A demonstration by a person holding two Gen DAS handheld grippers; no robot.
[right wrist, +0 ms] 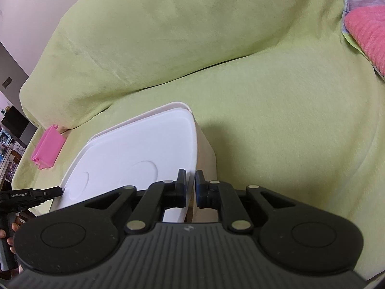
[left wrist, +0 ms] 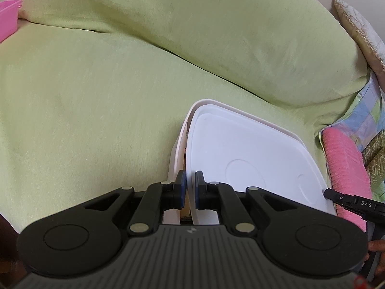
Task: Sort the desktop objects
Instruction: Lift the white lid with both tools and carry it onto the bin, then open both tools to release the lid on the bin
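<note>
A pale green cover [left wrist: 120, 96] drapes the sofa seat and backrest that fill both of your views. On the seat sits a white box [left wrist: 174, 166] with its white lid [left wrist: 240, 149] lying slightly askew on top, low and centre-right in the left wrist view, low and centre-left in the right wrist view.

Your left gripper [left wrist: 190, 187] has its fingers nearly closed, pinching the lid's left edge. Your right gripper [right wrist: 190, 187] is likewise narrowed onto the lid's right edge [right wrist: 190, 144], with the box wall just beyond the outer finger.

A pink basket [right wrist: 47, 150] rests against the backrest at the left of the right wrist view, well apart from the box. A pink knitted cushion [left wrist: 344, 166] lies near the box at the right of the left wrist view, with patterned pillows [left wrist: 361, 31] above it.

The other gripper's side reads "DAS" at the right edge of the left wrist view, and "GenRobot.AI" at the left edge of the right wrist view.
</note>
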